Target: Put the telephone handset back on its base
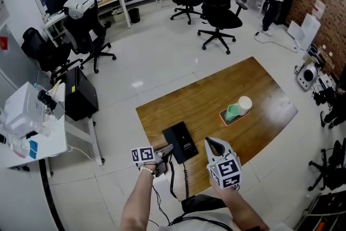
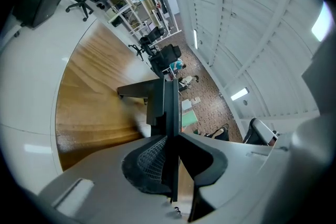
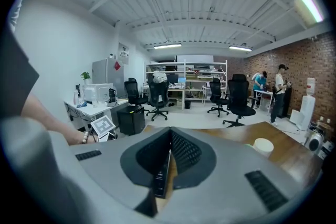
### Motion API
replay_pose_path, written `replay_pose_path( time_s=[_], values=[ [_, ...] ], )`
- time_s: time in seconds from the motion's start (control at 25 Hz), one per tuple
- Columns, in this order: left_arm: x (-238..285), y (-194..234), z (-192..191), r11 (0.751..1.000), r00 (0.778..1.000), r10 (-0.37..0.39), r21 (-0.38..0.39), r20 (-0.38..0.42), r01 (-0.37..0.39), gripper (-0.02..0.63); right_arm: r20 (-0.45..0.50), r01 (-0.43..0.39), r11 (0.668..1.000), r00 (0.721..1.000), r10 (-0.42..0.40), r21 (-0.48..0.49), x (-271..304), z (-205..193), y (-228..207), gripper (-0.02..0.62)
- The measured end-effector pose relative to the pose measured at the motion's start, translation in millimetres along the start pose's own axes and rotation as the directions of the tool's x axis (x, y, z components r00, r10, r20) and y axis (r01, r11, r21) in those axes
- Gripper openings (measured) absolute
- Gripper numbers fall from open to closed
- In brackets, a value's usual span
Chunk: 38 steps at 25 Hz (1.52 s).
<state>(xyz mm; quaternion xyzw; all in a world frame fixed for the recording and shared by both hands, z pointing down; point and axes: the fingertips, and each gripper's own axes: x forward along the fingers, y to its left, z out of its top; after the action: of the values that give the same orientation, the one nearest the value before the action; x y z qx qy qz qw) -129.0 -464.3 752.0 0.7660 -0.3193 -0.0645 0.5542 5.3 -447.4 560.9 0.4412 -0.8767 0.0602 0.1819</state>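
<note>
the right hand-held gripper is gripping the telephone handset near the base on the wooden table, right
Not quite: the left hand-held gripper grips the telephone handset near the base on the wooden table, as the left gripper view shows.

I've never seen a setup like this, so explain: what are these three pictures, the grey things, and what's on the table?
A person wears a head camera and holds a two-jaw gripper in each hand; each gripper carries its own camera, giving the other two pictures. On the wooden table sit a black telephone base with its coiled cord and a tray with a green cup and a white cup. The left gripper is clamped on the handset; the right gripper is shut, holding nothing.
</note>
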Motion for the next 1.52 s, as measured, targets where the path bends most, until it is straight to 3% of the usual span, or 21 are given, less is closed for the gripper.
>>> replay_pose_path(
  time_s=[0.4,0.52,0.64,0.8,1.0,1.08,1.16,1.36,1.52],
  values=[
    [2,3,-3,0.995,0.996,-0.088,-0.038,0.007,0.088,0.071,-0.013,-0.001,1.000,1.000,0.001,-0.001,6,-2,-4,0.000],
    [1,8,-4,0.991,0.995,-0.102,-0.087,0.009,0.103,0.081,-0.016,-0.003,1.000,1.000,0.003,-0.003,9,0,-6,0.000],
    [1,19,-7,0.994,0.998,-0.054,-0.096,-0.013,0.053,0.172,-0.015,-0.008,1.000,1.000,0.007,-0.010,12,1,-5,0.000],
    [-5,22,-4,0.998,0.998,0.061,-0.013,-0.018,-0.062,0.195,-0.009,-0.016,1.000,1.000,0.016,-0.016,13,4,-1,0.000],
    [-43,-1,9,0.983,0.979,0.172,0.051,0.111,-0.178,0.193,0.008,-0.022,1.000,1.000,0.022,-0.021,7,14,8,0.000],
    [-66,-11,13,0.966,0.954,0.232,0.073,0.187,-0.249,0.137,0.017,-0.024,0.999,1.000,0.024,-0.026,4,20,12,0.000],
    [-86,-25,8,0.941,0.929,0.290,0.106,0.230,-0.320,0.006,0.024,-0.023,0.999,0.999,0.024,-0.028,-2,23,16,0.000],
    [-125,-89,-7,0.870,0.894,0.330,0.269,0.305,-0.413,0.005,0.053,-0.018,0.999,0.998,0.019,-0.026,-22,31,30,0.000],
    [-148,-126,-29,0.823,0.867,0.360,0.320,0.344,-0.469,0.004,0.079,-0.005,1.000,0.997,0.008,-0.030,-48,36,44,0.000]
  ],
)
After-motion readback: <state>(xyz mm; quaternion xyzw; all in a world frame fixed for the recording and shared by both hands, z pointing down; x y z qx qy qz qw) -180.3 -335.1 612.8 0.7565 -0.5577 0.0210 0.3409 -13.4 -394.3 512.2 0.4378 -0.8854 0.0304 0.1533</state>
